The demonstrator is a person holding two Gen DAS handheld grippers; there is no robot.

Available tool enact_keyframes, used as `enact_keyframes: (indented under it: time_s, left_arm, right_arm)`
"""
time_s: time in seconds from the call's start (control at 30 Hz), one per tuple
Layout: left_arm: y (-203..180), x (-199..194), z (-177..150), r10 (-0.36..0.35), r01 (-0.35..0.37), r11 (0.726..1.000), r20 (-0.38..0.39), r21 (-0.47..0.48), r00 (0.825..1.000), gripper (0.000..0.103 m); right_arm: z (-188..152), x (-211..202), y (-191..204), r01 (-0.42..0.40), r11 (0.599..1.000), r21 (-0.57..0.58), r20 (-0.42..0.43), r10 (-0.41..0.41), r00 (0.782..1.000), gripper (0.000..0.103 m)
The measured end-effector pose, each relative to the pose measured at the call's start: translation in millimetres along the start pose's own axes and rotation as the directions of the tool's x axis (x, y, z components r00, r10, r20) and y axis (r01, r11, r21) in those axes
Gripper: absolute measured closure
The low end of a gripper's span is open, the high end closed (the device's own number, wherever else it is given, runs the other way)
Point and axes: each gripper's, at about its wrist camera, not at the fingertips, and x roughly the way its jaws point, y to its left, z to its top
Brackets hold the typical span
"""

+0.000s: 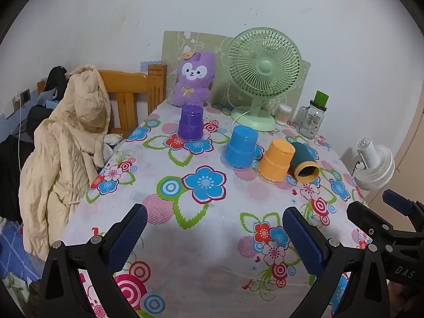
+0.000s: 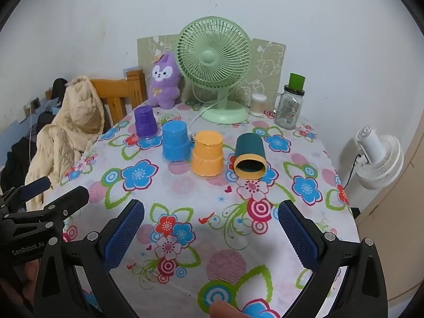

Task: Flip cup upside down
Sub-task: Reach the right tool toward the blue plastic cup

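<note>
A dark teal cup (image 2: 250, 156) with a yellow rim lies on its side on the flowered tablecloth, mouth toward me; it also shows in the left wrist view (image 1: 303, 162). An orange cup (image 2: 206, 157), a blue cup (image 2: 176, 143) and a purple cup (image 2: 145, 122) stand upside down in a row to its left. My right gripper (image 2: 211, 234) is open and empty, near the table's front edge, well short of the teal cup. My left gripper (image 1: 214, 237) is open and empty, also at the front edge.
A green desk fan (image 2: 214, 71), a purple plush toy (image 2: 163, 80), a glass jar with a green lid (image 2: 289, 104) and a small swab jar (image 2: 258, 105) stand at the back. A wooden chair with a beige coat (image 2: 69, 135) is left. A white fan (image 2: 376, 156) stands right.
</note>
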Motion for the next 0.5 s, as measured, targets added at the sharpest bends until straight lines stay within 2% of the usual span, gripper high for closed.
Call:
enact_keyframes:
  time_s: [0.5]
  left_arm:
    - [27,51,11,-0.001,-0.001,1.0,-0.076,-0.022,0.997,0.0]
  right_arm:
    - [20,69,20,-0.039,0.999,-0.031,-0.086,0.036,0.996,0.001]
